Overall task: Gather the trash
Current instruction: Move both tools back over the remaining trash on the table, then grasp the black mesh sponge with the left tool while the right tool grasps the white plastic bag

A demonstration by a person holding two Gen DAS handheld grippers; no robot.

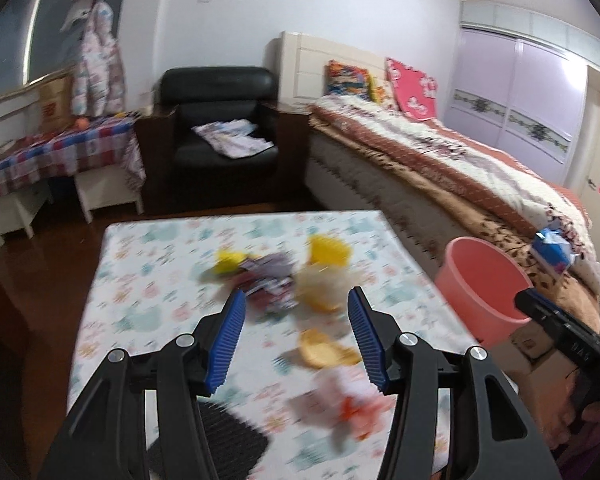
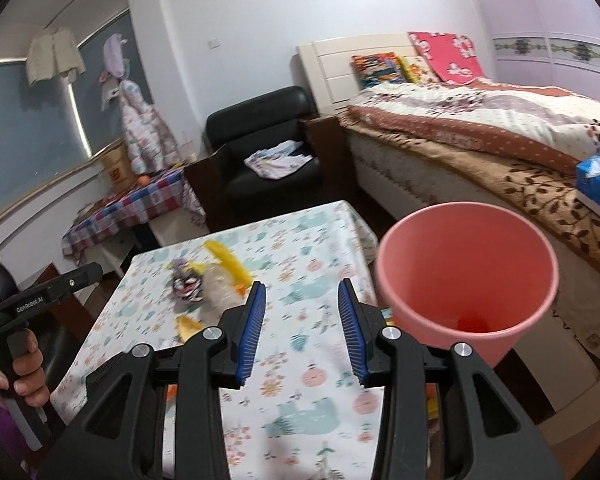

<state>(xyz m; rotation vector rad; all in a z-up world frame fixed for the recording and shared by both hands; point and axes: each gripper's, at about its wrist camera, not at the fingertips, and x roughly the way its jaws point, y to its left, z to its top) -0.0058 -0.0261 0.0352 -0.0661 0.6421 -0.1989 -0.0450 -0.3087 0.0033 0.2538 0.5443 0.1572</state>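
Both grippers — left gripper [image 1: 296, 340], right gripper [image 2: 302, 330] — open, empty.

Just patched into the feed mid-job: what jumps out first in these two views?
The pink bucket stands off the table's right edge, beside the bed, with something reddish at its bottom. A blurred heap of trash, yellow scraps and crumpled wrappers, lies mid-table on the patterned tablecloth. Both the left gripper and right gripper hang open and empty over it.

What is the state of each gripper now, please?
Left gripper: open, holding nothing, above the trash on the table.
Right gripper: open, holding nothing, beside the pink bucket.
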